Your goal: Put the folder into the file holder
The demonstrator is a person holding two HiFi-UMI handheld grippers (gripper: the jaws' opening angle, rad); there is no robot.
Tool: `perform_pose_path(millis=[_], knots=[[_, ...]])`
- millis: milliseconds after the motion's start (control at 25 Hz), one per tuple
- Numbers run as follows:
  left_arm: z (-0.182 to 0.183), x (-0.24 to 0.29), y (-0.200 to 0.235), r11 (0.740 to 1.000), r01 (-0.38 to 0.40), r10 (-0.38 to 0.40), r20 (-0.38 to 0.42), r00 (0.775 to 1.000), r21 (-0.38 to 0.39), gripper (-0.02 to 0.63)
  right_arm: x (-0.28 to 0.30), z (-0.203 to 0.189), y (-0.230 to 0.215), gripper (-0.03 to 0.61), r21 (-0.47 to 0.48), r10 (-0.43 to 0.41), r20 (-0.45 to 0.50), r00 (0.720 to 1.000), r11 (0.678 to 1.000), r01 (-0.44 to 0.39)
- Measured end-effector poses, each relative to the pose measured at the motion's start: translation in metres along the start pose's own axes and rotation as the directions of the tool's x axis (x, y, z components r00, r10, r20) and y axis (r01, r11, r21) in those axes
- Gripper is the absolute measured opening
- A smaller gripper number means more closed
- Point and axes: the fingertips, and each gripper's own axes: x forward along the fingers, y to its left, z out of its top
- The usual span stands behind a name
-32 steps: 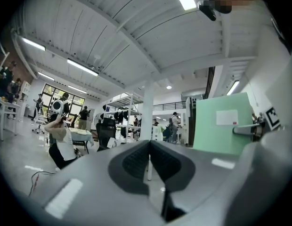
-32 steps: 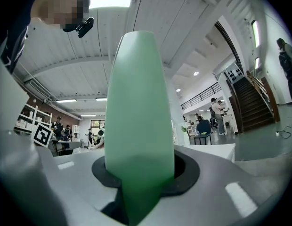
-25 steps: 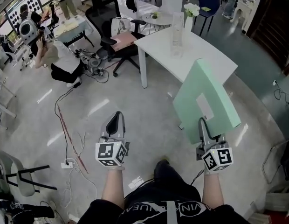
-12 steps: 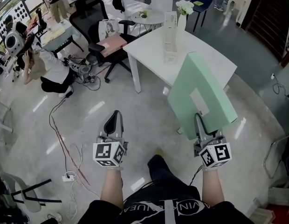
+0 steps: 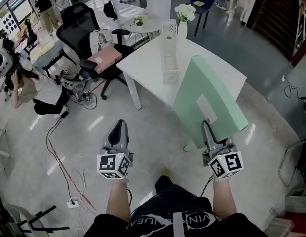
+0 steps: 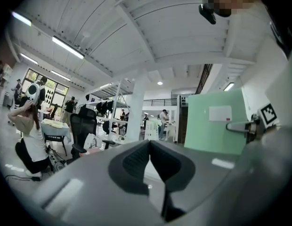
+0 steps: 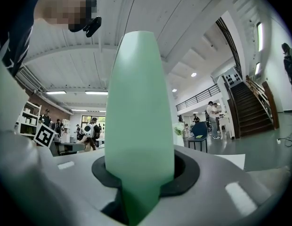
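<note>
While the right tongs pinch the folder by its near edge — left tongs closed, empty — it looks light, stiff, prone to levering.

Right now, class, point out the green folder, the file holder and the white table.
green folder (image 5: 202,83): head view, on its flat front face.
file holder (image 5: 169,58): head view, on its pale side wall.
white table (image 5: 143,65): head view, on its bare top.

Mint-green folder with white label; white table, black chair.
</note>
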Motion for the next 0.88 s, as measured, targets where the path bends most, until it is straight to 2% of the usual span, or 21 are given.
perform_pose_path(millis=[320,680,880], knots=[[0.001,0.094,-0.009,0.997,0.079,-0.079,0.016,0.997,0.012,0.0,0.061,0.007,-0.041,0.164,-0.03,-0.022,0.003,1.0,0.999,0.023],[0.002,0.159,-0.002,0.992,0.126,-0.126,0.007,0.992,0.024,0.0,0.122,0.012,-0.056,0.164,-0.033,-0.036,0.008,0.999,0.999,0.037],[0.005,0.222,0.011,0.984,0.178,-0.179,0.013,0.984,0.023,0.0,0.172,0.019,-0.064,0.164,-0.023,-0.066,0.01,0.998,0.998,0.066]])
